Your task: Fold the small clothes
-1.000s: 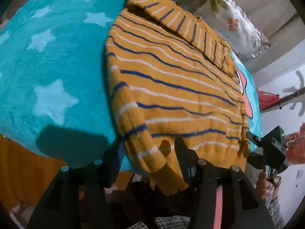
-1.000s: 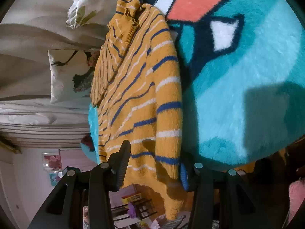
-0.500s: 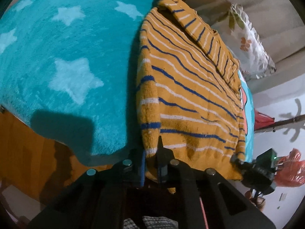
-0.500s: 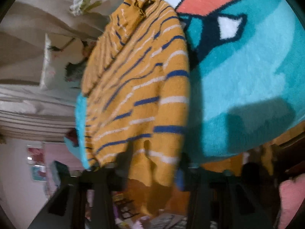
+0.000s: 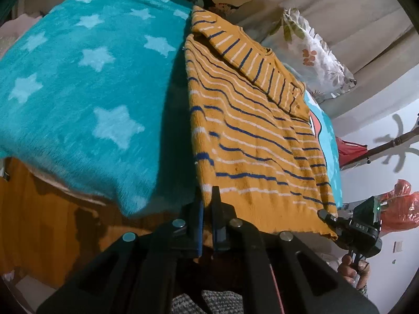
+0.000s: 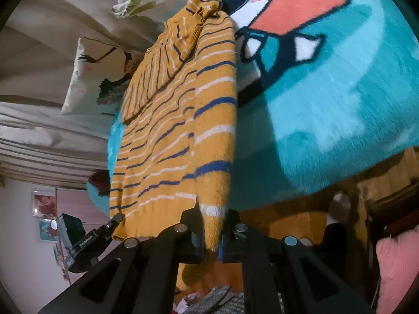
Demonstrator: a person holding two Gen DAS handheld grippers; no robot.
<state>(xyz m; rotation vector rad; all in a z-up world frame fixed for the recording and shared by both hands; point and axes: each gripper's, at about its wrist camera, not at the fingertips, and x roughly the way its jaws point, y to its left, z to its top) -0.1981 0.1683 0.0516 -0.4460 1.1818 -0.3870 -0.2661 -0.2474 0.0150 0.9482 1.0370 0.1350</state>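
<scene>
Both my grippers, open a second ago, now pinch the sweater (image 5: pixel 251 141) hem: left gripper (image 5: pixel 207 209) on one corner, right gripper (image 6: pixel 210 225) on the other, sweater lying lengthwise on the blanket (image 5: pixel 78 91), collar pointing away.

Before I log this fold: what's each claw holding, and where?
Both grip the striped sweater at its near hem: left claw one bottom corner, right claw the other.

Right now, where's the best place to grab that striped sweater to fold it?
By the two corners of the sweater's bottom hem, from the blanket's near edge, where it overhangs. The left gripper and right gripper are already shut there.
</scene>
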